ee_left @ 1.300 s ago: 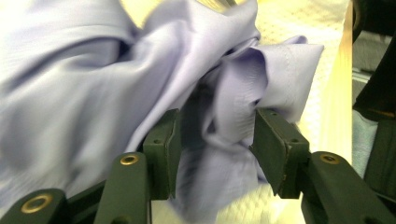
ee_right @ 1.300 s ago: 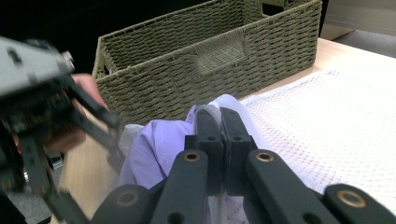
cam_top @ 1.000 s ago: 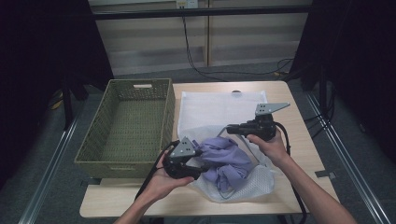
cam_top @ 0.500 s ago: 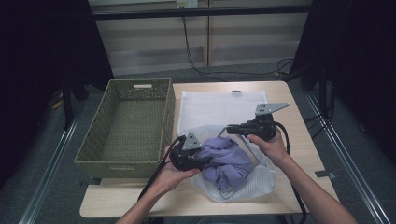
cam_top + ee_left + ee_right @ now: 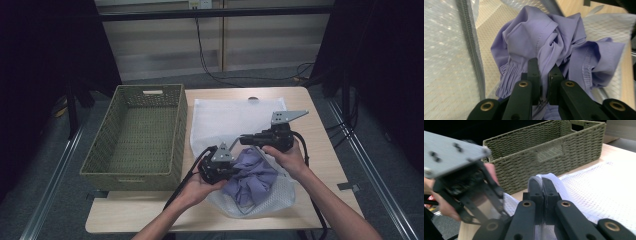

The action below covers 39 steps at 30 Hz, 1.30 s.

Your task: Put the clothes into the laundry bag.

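While right tongs (image 5: pixel 543 185) pinching mesh bag (image 5: pixel 599 192) rim, left tongs (image 5: pixel 545 72) just closed on purple garment (image 5: pixel 544 40).

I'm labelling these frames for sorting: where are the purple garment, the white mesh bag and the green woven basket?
purple garment (image 5: pixel 541 37): left gripper view, on its bunched upper fold.
white mesh bag (image 5: pixel 235 117): high view, on its flat far panel.
green woven basket (image 5: pixel 131 176): high view, on its near wall.
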Each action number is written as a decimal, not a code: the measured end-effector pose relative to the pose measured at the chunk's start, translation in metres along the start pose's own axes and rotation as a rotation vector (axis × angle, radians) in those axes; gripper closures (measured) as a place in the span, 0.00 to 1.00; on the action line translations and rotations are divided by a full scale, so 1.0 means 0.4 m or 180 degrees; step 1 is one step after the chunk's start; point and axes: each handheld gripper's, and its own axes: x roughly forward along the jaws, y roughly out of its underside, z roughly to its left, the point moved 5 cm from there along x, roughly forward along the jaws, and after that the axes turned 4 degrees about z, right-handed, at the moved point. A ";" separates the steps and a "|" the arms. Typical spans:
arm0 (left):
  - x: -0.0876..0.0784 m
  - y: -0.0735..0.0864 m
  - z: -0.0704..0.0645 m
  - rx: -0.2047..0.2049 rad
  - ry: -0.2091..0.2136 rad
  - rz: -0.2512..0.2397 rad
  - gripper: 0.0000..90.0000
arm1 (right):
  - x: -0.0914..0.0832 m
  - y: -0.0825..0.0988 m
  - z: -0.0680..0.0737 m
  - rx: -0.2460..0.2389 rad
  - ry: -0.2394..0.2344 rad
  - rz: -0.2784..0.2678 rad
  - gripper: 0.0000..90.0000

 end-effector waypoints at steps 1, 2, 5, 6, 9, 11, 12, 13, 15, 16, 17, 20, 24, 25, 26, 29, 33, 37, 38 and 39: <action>0.007 0.002 0.004 0.0015 -0.0013 0.0034 0.94 | 0.000 -0.001 0.004 -0.0007 -0.0009 0.0003 0.99; 0.015 0.003 0.007 -0.0013 -0.0022 0.0023 0.94 | 0.000 -0.002 0.007 -0.0018 -0.0019 0.0003 0.99; 0.034 0.010 0.019 -0.0042 -0.0059 0.0077 0.94 | 0.002 0.001 0.015 -0.0026 -0.0040 0.0032 0.99; 0.039 0.011 0.020 -0.0065 -0.0059 0.0078 0.94 | 0.003 0.004 0.018 -0.0027 -0.0050 0.0050 0.99; 0.044 0.018 0.021 -0.0061 -0.0090 0.0135 0.94 | 0.009 0.019 0.026 -0.0034 -0.0081 0.0140 0.99; 0.047 0.024 0.022 -0.0048 -0.0087 0.0158 0.93 | 0.016 0.033 0.029 -0.0016 -0.0099 0.0195 0.99; 0.049 0.028 0.021 -0.0045 -0.0095 0.0182 0.93 | 0.020 0.040 0.031 -0.0014 -0.0110 0.0225 0.99; 0.052 0.030 0.022 -0.0055 -0.0080 0.0163 0.92 | 0.022 0.046 0.034 -0.0012 -0.0121 0.0256 0.99; 0.056 0.036 0.022 -0.0054 -0.0085 0.0205 0.91 | 0.023 0.058 0.043 -0.0008 -0.0137 0.0307 0.99; 0.059 0.037 0.022 -0.0061 -0.0059 0.0171 0.91 | 0.023 0.062 0.048 -0.0014 -0.0151 0.0321 0.98; 0.059 0.038 0.022 -0.0058 -0.0051 0.0191 0.90 | 0.022 0.065 0.052 -0.0028 -0.0161 0.0333 0.99; 0.063 0.042 0.021 -0.0072 -0.0077 0.0197 0.90 | 0.019 0.074 0.072 -0.0044 -0.0176 0.0379 0.98; 0.075 0.056 0.018 -0.0063 -0.0086 0.0239 0.86 | 0.016 0.100 0.088 -0.0046 -0.0192 0.0471 0.98; 0.078 0.058 0.017 -0.0057 -0.0092 0.0253 0.85 | 0.015 0.106 0.088 -0.0047 -0.0181 0.0498 0.98; 0.081 0.060 0.016 -0.0053 -0.0089 0.0249 0.84 | 0.014 0.115 0.086 -0.0031 -0.0176 0.0514 0.98; 0.081 0.061 0.016 -0.0053 -0.0091 0.0255 0.82 | 0.013 0.142 0.073 0.0014 -0.0129 0.0585 0.98; 0.078 0.066 0.015 -0.0081 -0.0093 0.0264 0.78 | 0.019 0.170 0.057 0.0086 -0.0100 0.0652 0.97; 0.073 0.070 0.016 -0.0092 -0.0108 0.0264 0.70 | 0.025 0.184 0.054 0.0074 -0.0069 0.0721 0.96; 0.068 0.070 0.016 -0.0106 -0.0097 0.0252 0.69 | 0.025 0.185 0.053 0.0077 -0.0063 0.0724 0.96; 0.065 0.070 0.016 -0.0112 -0.0099 0.0236 0.67 | 0.026 0.188 0.050 0.0080 -0.0045 0.0731 0.95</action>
